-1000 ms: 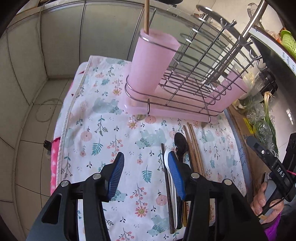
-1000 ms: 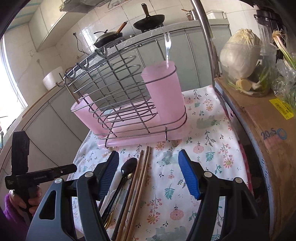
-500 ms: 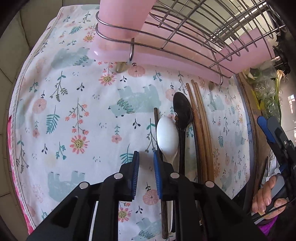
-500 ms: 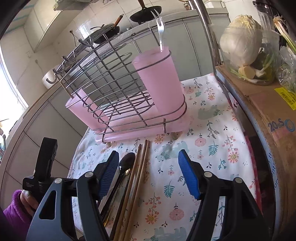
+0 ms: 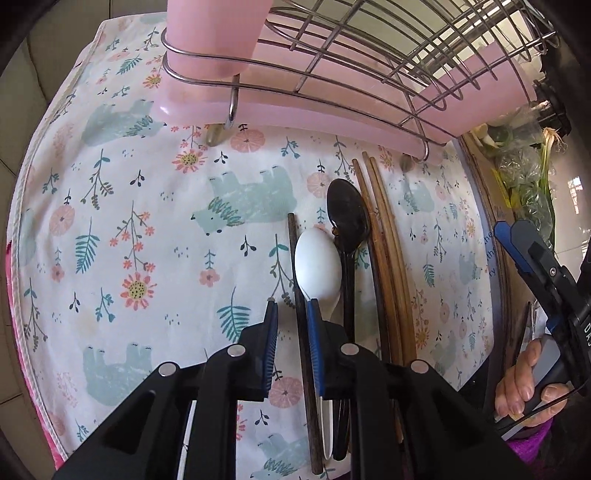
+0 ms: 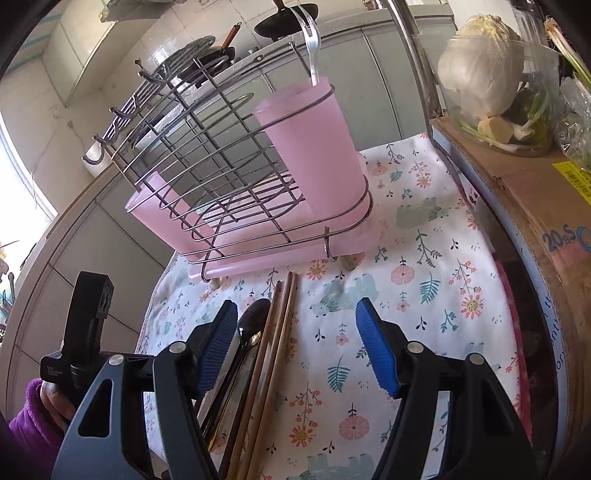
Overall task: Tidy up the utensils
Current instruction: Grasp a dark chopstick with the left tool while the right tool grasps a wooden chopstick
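Below, the left gripper point(image 5: 291, 328) points steeply down at the surface point(image 5: 155, 229), its jaws narrowed to a slim gap after a recent closing. A dark chopstick point(image 5: 295, 266) runs through that gap beside the right-hand pad; whether the pads actually press on it cannot be told. Just right of it lies a white spoon point(image 5: 317, 264), bowl up, then a black spoon point(image 5: 347, 218) touching it, then a bundle of brown wooden chopsticks point(image 5: 384, 240) (all lying roughly parallel on the floral cloth point(image 5: 110, 184)). Beyond their tips stands the wire drying rack point(image 5: 362, 55) on its pink tray point(image 5: 295, 110), with a pink utensil cup point(image 5: 210, 33) at its left end.

The right gripper point(image 6: 295, 347) hovers with jaws spread wide and nothing between the pads; the wooden chopsticks and black spoon lie under its left finger. From this side a second pink cup point(image 6: 314, 147) holds a metal fork point(image 6: 312, 48), tines up. A cardboard box point(image 6: 524, 206) with a cabbage point(image 6: 480, 62) in a clear container flanks the cloth on the right. A hand point(image 5: 524, 384) in a purple sleeve holds the right gripper's handle.
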Action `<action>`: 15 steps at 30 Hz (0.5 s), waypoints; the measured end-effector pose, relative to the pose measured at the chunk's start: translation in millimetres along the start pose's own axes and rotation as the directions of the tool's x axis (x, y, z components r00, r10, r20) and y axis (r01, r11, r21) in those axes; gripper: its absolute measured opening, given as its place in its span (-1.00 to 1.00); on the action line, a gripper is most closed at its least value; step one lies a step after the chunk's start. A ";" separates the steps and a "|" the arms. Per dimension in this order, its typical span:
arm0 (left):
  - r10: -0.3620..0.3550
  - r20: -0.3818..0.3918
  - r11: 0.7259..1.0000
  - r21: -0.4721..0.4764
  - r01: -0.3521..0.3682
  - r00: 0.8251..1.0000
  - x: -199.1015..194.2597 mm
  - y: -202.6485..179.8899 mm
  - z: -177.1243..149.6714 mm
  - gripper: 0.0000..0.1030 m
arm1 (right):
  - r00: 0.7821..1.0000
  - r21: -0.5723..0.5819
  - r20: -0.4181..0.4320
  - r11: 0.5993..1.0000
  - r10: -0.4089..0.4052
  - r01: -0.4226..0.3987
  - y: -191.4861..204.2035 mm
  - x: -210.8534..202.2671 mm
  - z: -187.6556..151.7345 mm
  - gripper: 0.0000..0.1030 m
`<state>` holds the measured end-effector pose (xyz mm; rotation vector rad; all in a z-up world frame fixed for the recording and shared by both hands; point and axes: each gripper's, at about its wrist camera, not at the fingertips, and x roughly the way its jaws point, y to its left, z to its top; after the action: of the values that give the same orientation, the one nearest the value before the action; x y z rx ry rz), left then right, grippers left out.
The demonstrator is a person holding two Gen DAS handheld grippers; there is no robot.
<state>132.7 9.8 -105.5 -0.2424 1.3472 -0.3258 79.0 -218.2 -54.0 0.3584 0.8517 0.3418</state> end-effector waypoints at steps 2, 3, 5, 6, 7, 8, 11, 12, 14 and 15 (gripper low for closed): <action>0.005 -0.011 1.000 0.009 -0.005 1.000 1.7 -2.5 0.8 -0.70 | 1.000 -0.001 -0.006 1.000 -0.006 0.006 0.1 1.2 0.3 0.31; 0.012 -0.020 1.000 0.023 -0.012 1.000 3.2 -4.4 0.6 -0.70 | 1.000 0.004 -0.008 1.000 -0.005 0.005 -0.5 1.9 0.8 0.31; 0.033 -0.020 0.999 0.042 -0.032 0.999 5.2 -6.2 -0.6 -0.74 | 1.000 0.013 -0.015 1.000 -0.004 0.004 -1.4 3.1 0.9 0.31; 0.033 -0.018 0.998 0.044 -0.033 0.999 6.2 -6.9 0.5 -0.82 | 1.000 0.016 -0.021 1.000 -0.003 0.003 -2.0 4.3 0.9 0.31; 0.028 -0.015 0.999 0.037 -0.028 0.999 5.7 -5.7 1.5 -0.89 | 1.000 0.020 -0.028 1.000 -0.001 0.001 -2.5 5.6 0.8 0.31; 0.031 -0.009 0.999 0.020 -0.031 0.999 5.7 -4.7 3.0 -0.90 | 0.999 0.024 -0.038 1.000 0.001 0.000 -2.8 7.3 1.0 0.31; 0.058 0.028 0.998 -0.018 -0.058 0.998 -4.8 8.6 3.6 -0.91 | 0.997 0.042 -0.076 0.999 0.012 -0.009 -4.2 14.6 2.9 0.31; 0.069 0.039 0.997 -0.034 -0.067 0.997 -8.5 13.3 3.9 -0.91 | 0.996 0.051 -0.090 0.999 0.020 -0.016 -4.8 17.4 3.8 0.31; 0.087 0.057 0.995 -0.056 -0.083 0.995 -15.1 20.7 3.9 -0.91 | 0.990 0.069 -0.136 0.997 0.036 -0.026 -5.0 28.1 6.8 0.28; 0.096 0.062 0.994 -0.059 -0.092 0.993 -17.3 23.1 4.0 -0.91 | 0.986 0.073 -0.160 0.997 0.037 -0.026 -4.1 34.0 8.3 0.19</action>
<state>135.4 37.6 -97.2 -0.2337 1.3000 -0.1997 106.8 -208.6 -73.4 0.4140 1.0194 0.3747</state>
